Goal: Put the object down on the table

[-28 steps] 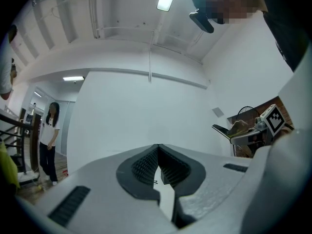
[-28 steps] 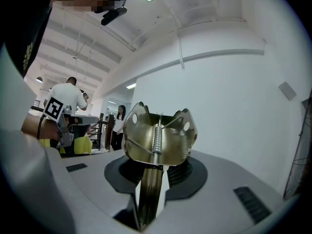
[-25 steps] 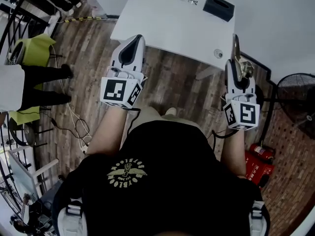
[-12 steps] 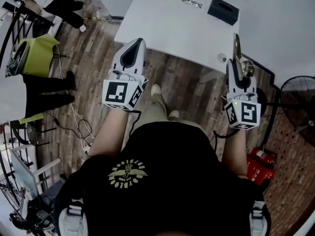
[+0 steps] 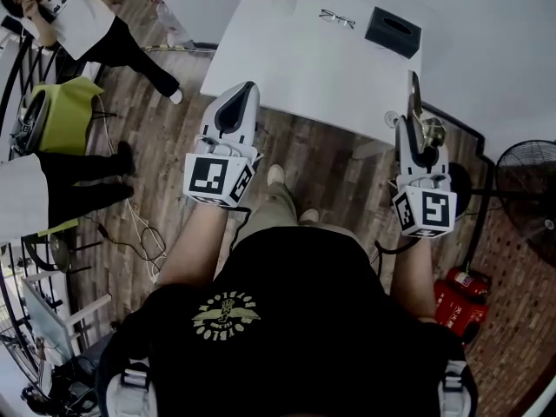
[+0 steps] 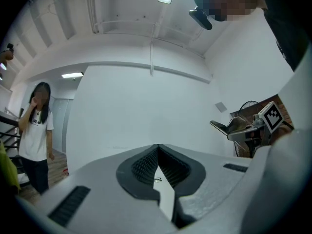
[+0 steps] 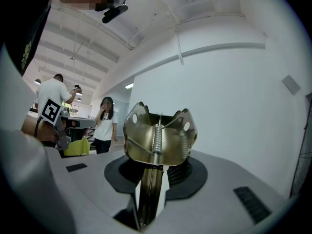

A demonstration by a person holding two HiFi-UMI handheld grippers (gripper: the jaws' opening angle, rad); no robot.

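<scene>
Wooden plank floor (image 5: pixel 321 168) lies right below me, and the strip between my two arms is bare, so I have room there. On my right that room is hemmed in by red canisters (image 5: pixel 456 298) low on the floor and a standing fan (image 5: pixel 526 198) just past them. On my left stand a green chair (image 5: pixel 65 102) and, farther off, a person in a white shirt (image 5: pixel 78 24).

The left gripper (image 5: pixel 242 92) has its jaws pressed together at the tips with nothing between them. The right gripper (image 5: pixel 415 133) has its jaws pinching a metal spring clamp (image 7: pixel 158 140). The clamp's flat handle strips run down between the pads, and its flared head with the coil spring stands out beyond the jaw tips, pointing forward.

Seen from the head view, both grippers are over the floor, with their tips reaching the near edge of the white tabletop (image 5: pixel 295 59). The left is close to the near left corner, and the clamp's head lies against the near right corner. I cannot tell how high either sits above that edge.

The near half of the tabletop is bare. A pair of glasses (image 5: pixel 336 18) and a black box (image 5: pixel 393 31) lie toward its far side, well apart from the clamp.
</scene>
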